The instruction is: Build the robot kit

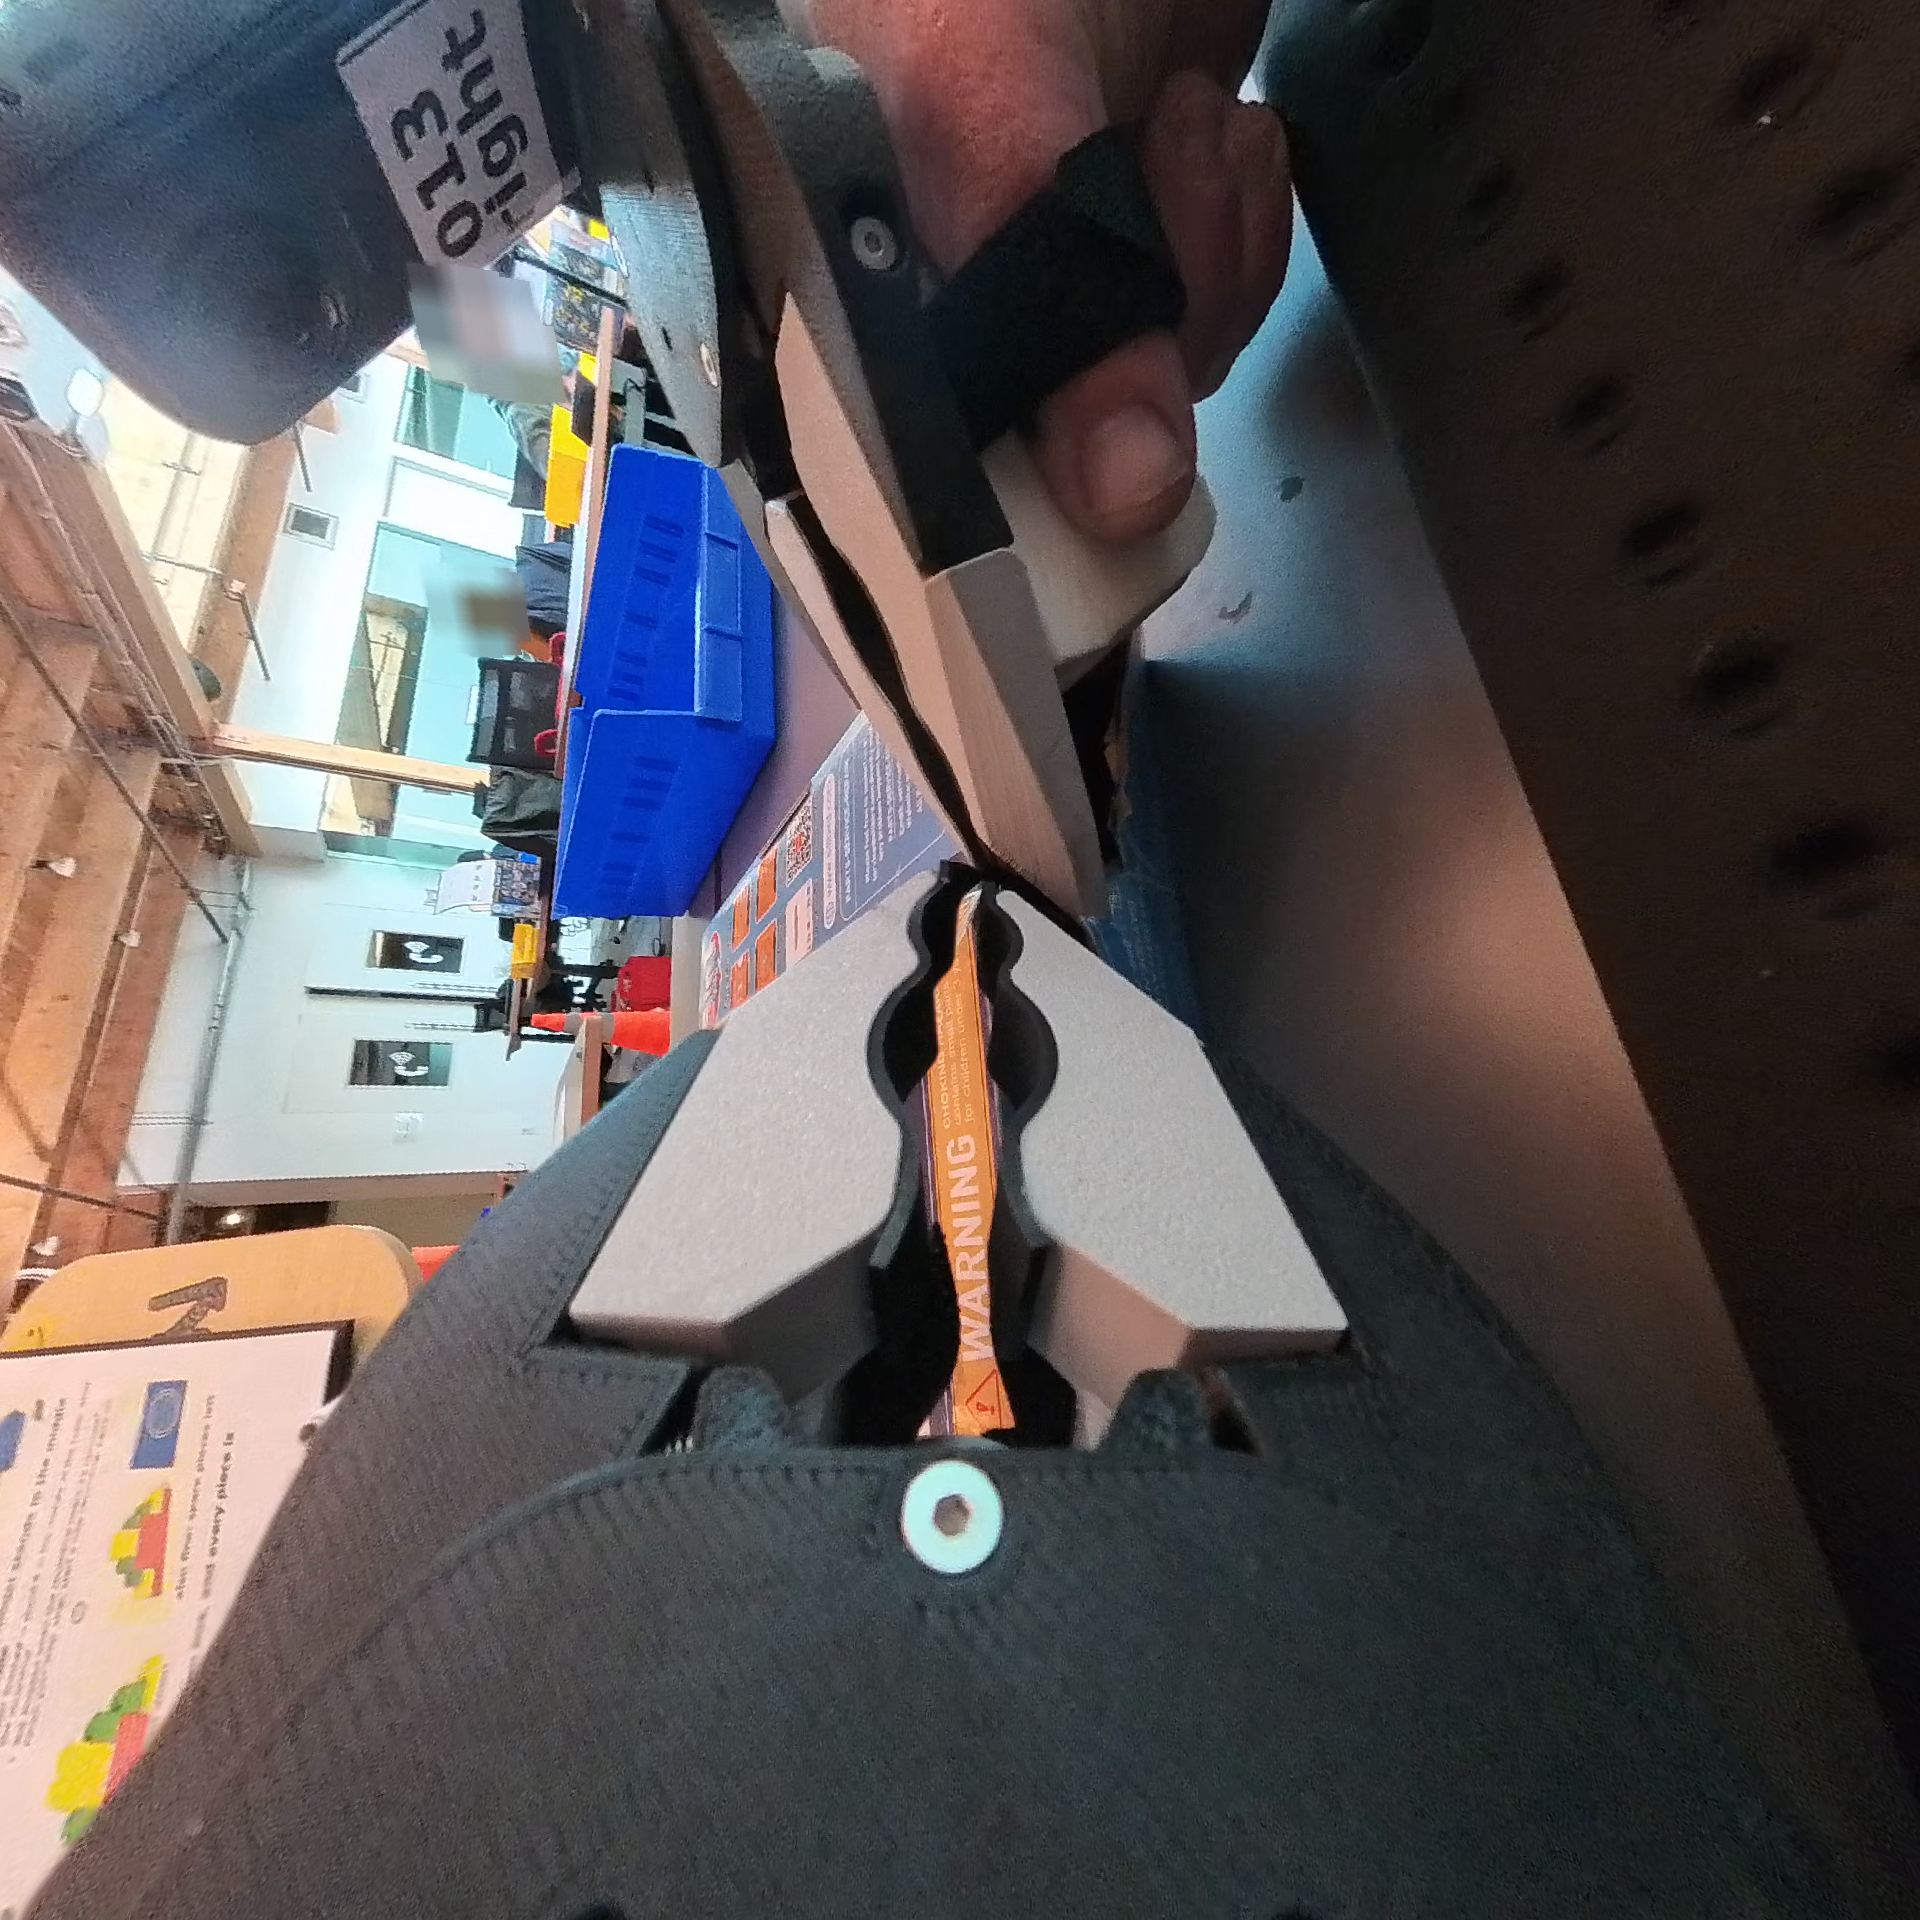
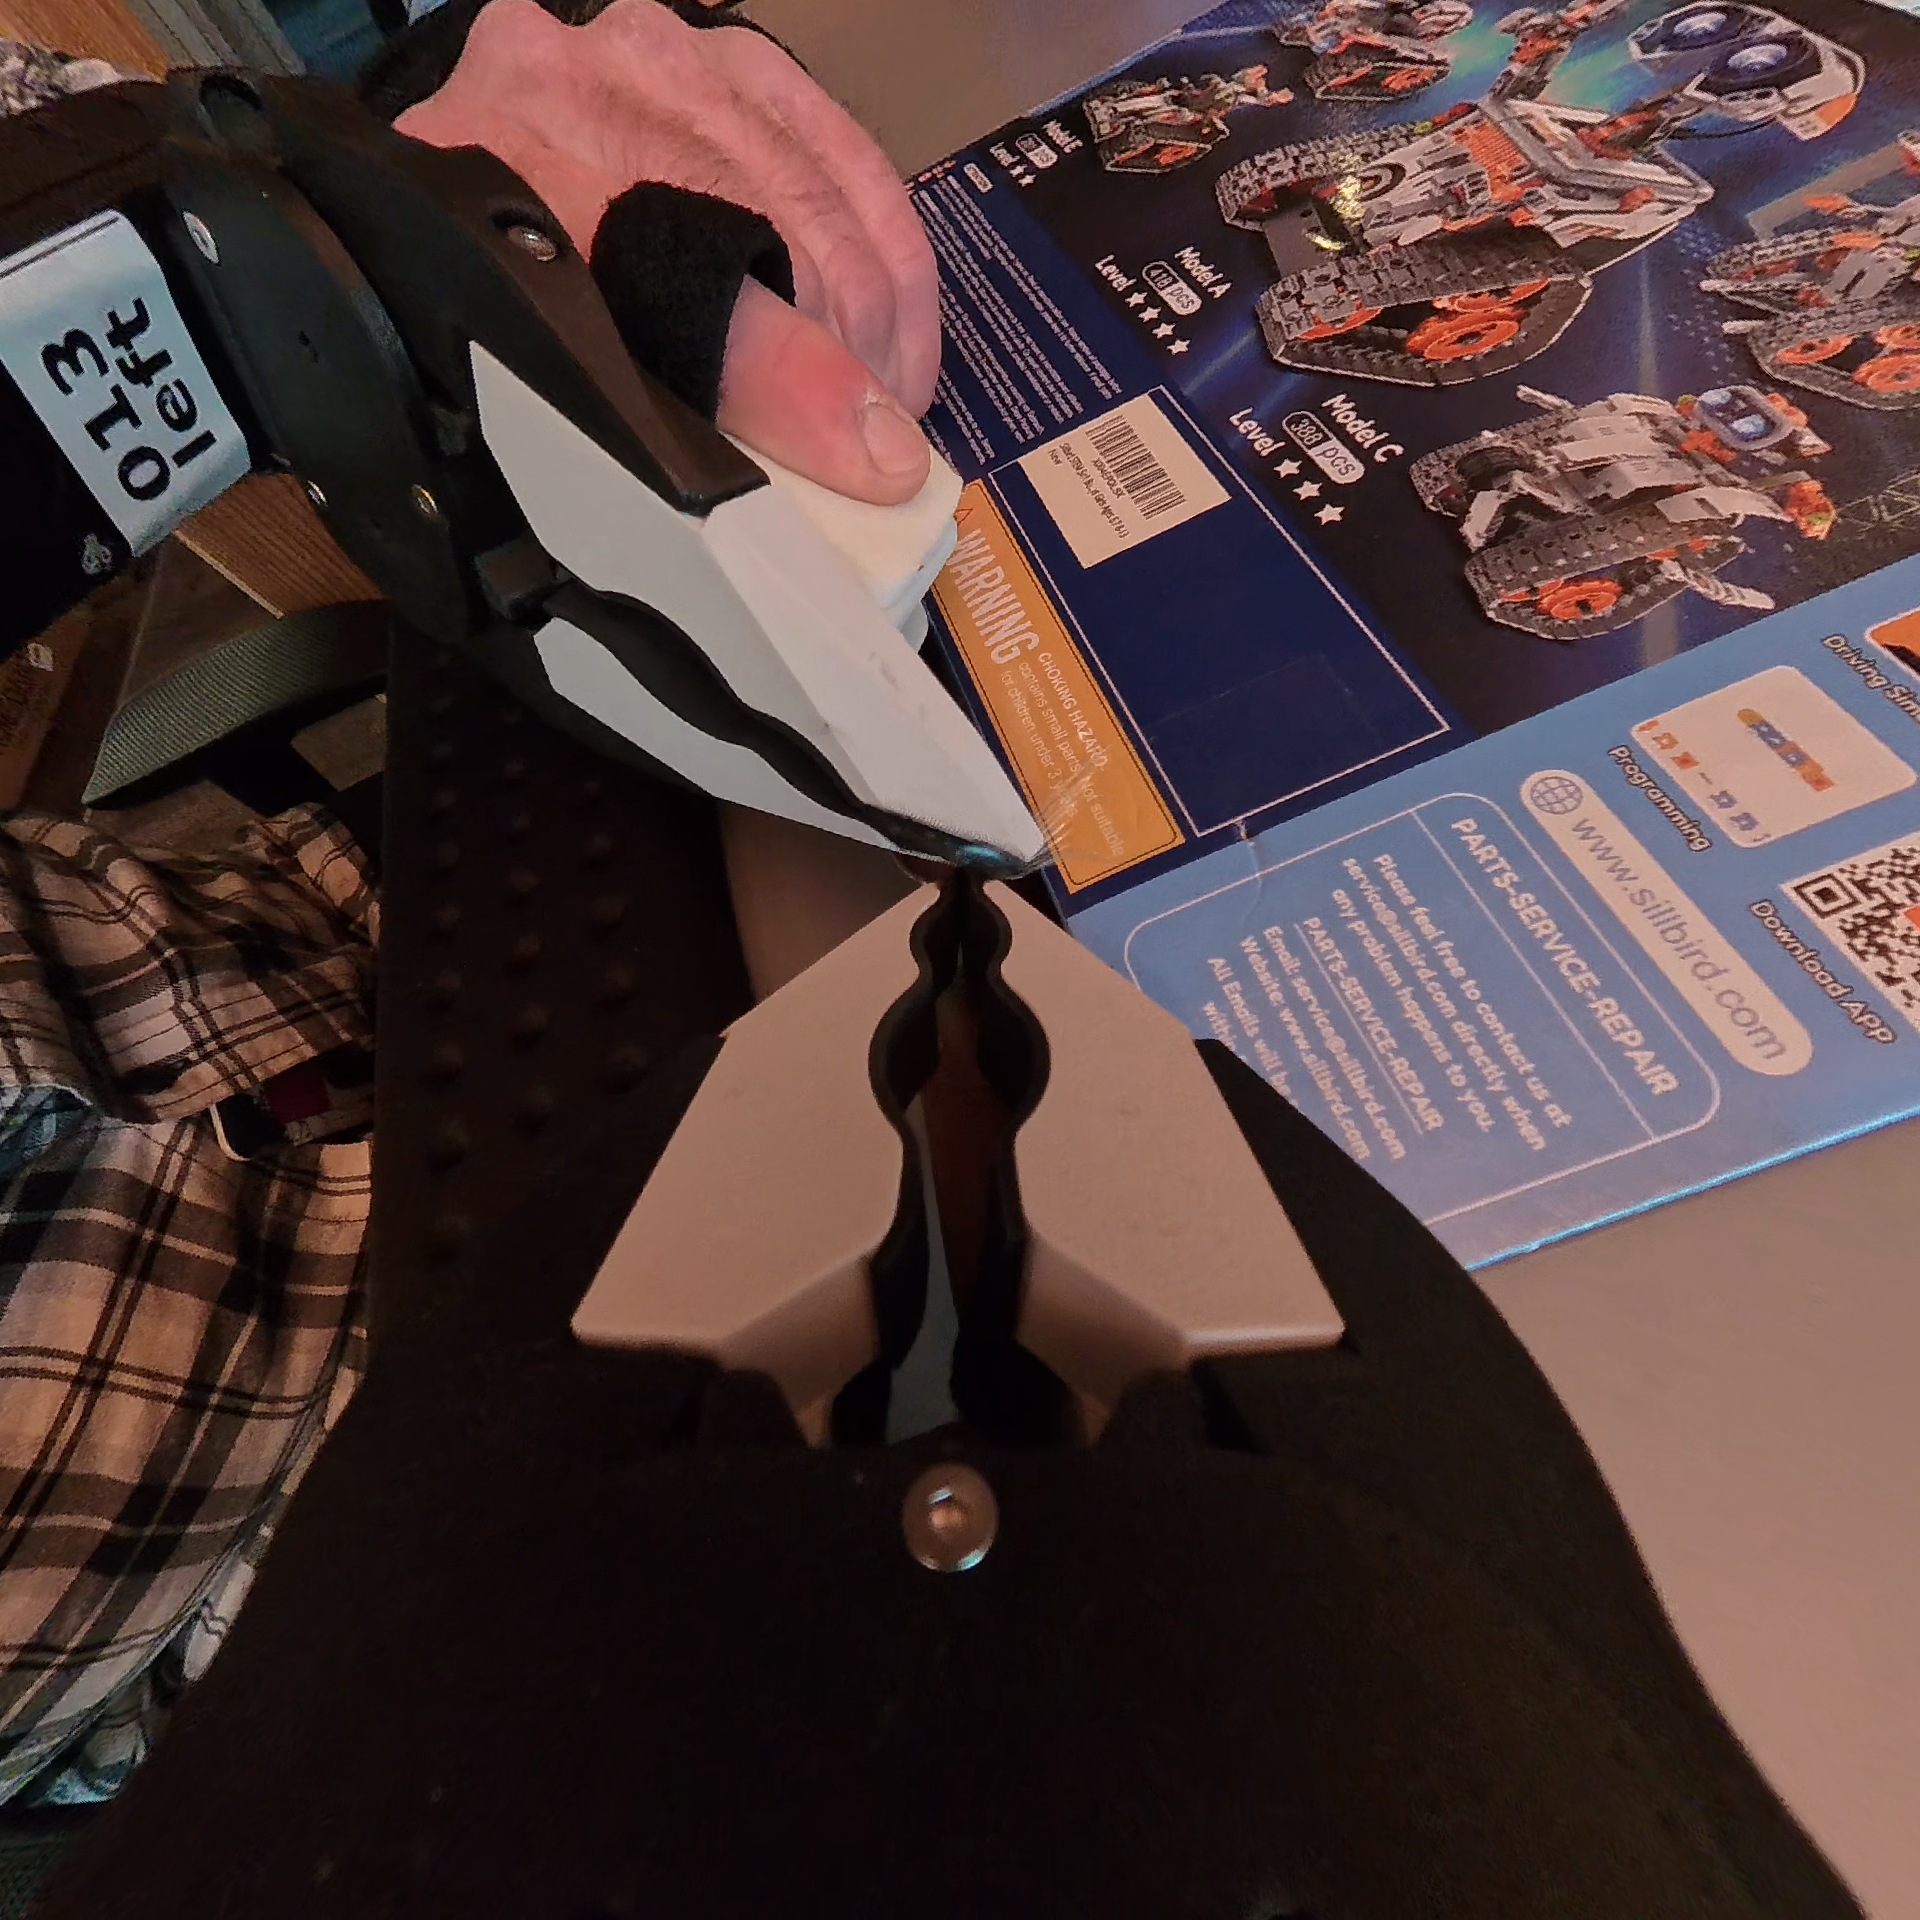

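A blue toy box (image 2: 1351, 644) printed with robot pictures lies flat on the grey table (image 2: 1714, 1507). It has an orange label (image 2: 1039, 707) near its corner. My left gripper (image 2: 1003, 847) comes in from the upper left, held by a hand (image 2: 727, 208). It is shut on a bit of clear film (image 2: 1055, 831) at that corner. My right gripper (image 2: 961, 883) is shut, its tips just below the left tips at the same corner. I cannot tell whether it pinches film. In the left wrist view the left gripper (image 1: 966, 888) is shut, with the label (image 1: 961, 1143) showing between its fingers, and the right gripper (image 1: 1081, 899) is beside it.
Two blue bins (image 1: 665, 707) stand farther along the table, with an orange cone (image 1: 644, 1029) beyond. A printed picture sheet (image 1: 104, 1558) is at the lower left. A dark perforated panel (image 2: 520, 883) and plaid cloth (image 2: 156, 1195) lie left of the box.
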Demonstrator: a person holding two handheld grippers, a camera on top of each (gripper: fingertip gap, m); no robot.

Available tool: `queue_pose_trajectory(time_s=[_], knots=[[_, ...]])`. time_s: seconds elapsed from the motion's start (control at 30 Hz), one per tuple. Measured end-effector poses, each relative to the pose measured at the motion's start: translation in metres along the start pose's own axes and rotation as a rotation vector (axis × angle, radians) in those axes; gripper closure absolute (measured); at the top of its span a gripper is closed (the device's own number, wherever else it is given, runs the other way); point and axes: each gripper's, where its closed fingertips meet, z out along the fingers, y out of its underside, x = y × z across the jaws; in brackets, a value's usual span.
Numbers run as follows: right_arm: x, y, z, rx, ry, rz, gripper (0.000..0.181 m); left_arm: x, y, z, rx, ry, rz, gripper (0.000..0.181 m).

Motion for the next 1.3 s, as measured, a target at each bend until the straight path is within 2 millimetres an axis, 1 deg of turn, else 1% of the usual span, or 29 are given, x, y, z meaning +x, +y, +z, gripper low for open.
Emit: queue_pose_trajectory(time_s=[0.1,0.17,0.2,0.27,0.3,0.37,0.47,0.6,0.67,0.7,0.77,0.83,0.87,0.93,1.03,1.07,1.17,1.3], knots=[[0.001,0.001,0.000,0.002,-0.001,0.000,0.181,-0.001,0.001,0.000,0.004,0.025,-0.048,0.181],[0.003,0.000,-0.001,0.008,0.009,0.001,0.181,0.003,0.002,0.001,0.002,0.100,-0.095,0.181],[0.003,0.000,-0.001,0.013,0.022,0.002,0.181,0.002,0.003,0.001,-0.003,0.122,-0.135,0.181],[0.005,0.002,-0.002,0.012,0.077,-0.033,0.181,0.002,0.006,0.001,-0.030,0.107,-0.125,0.181],[0.005,0.002,-0.002,0.010,0.106,-0.055,0.181,0.001,0.007,0.001,-0.033,0.121,-0.164,0.181],[0.006,0.001,-0.002,-0.001,0.141,-0.077,0.180,-0.005,0.010,0.001,-0.025,0.121,-0.212,0.170],[0.006,0.002,-0.004,-0.005,0.163,-0.088,0.175,-0.010,0.011,0.001,-0.025,0.082,-0.205,0.155],[0.006,0.008,-0.010,-0.029,0.188,-0.099,0.172,-0.008,0.008,0.005,-0.037,0.084,-0.152,0.152],[0.004,0.005,-0.020,-0.001,0.177,-0.087,0.165,-0.005,0.007,0.006,-0.038,0.093,-0.123,0.147],[0.006,0.003,-0.029,0.023,0.178,-0.081,0.165,-0.005,0.005,0.006,-0.029,0.096,-0.106,0.149],[0.020,-0.002,-0.049,0.071,0.242,-0.071,0.163,-0.005,0.005,0.005,-0.025,0.105,-0.075,0.147],[0.038,-0.003,-0.063,0.104,0.323,-0.058,0.163,-0.007,0.003,0.006,-0.026,0.110,-0.028,0.144],[0.047,0.000,-0.066,0.101,0.353,-0.046,0.163,-0.005,0.003,0.007,-0.032,0.128,-0.020,0.145],[0.059,0.009,-0.061,0.061,0.387,-0.049,0.161,-0.003,0.001,0.009,-0.038,0.154,0.014,0.149],[0.054,0.008,-0.051,0.077,0.318,-0.054,0.181,0.004,0.001,0.014,-0.043,0.197,0.053,0.165],[0.054,0.008,-0.050,0.085,0.287,-0.030,0.181,0.004,0.002,0.016,-0.043,0.209,0.053,0.168],[0.058,0.010,-0.051,0.103,0.216,0.017,0.181,0.003,0.005,0.020,-0.047,0.224,0.055,0.168],[0.060,0.014,-0.054,0.134,0.118,0.070,0.181,0.003,0.004,0.024,-0.050,0.257,0.063,0.166]])
